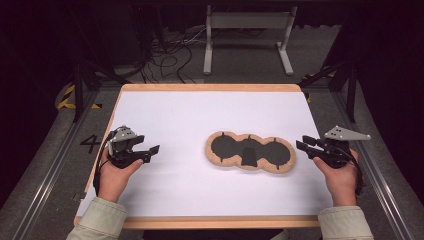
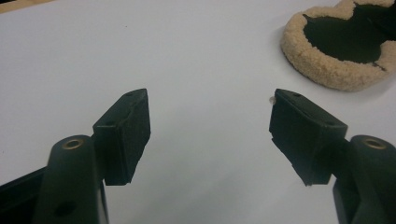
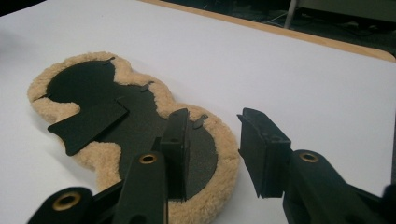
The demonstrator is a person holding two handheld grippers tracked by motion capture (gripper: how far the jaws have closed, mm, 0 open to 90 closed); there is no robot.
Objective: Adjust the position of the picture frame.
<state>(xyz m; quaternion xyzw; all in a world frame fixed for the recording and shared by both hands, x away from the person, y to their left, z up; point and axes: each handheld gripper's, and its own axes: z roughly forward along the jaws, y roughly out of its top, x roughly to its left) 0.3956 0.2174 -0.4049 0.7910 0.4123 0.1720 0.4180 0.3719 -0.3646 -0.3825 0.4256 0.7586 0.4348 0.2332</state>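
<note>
You are holding both grippers low over the white table [image 1: 200, 115], one at each side, and nothing is sitting between either pair of jaws. Your left gripper [image 1: 152, 150] is hovering at about nine o'clock of the table's middle, its jaws pointing toward three o'clock and standing spread wide; in the left gripper view the left gripper [image 2: 210, 135] is showing only bare white surface in the gap. Your right gripper [image 1: 303, 146] is sitting at about three o'clock, pointing back toward nine o'clock, with the grey three-cornered plate riding on top of it. Its jaws are parted too, though less widely, and they are gripping nothing. The fleece pad [image 1: 250, 151] (a flat, tan, woolly piece shaped like three joined circles, with black panels inside its fluffy border) is lying flat on the table a little toward four o'clock from the centre, with its long side running from nine to three o'clock. It is lying well apart from your left gripper and just beside the tips of your right one, not touching them in the high view. In the right gripper view the fleece pad [image 3: 51, 109] is stretching away toward ten o'clock, and one jaw of the right gripper [image 3: 212, 149] is overlapping its near lobe. In the left gripper view the fleece pad [image 2: 322, 70] is peeking in at about two o'clock.
</note>
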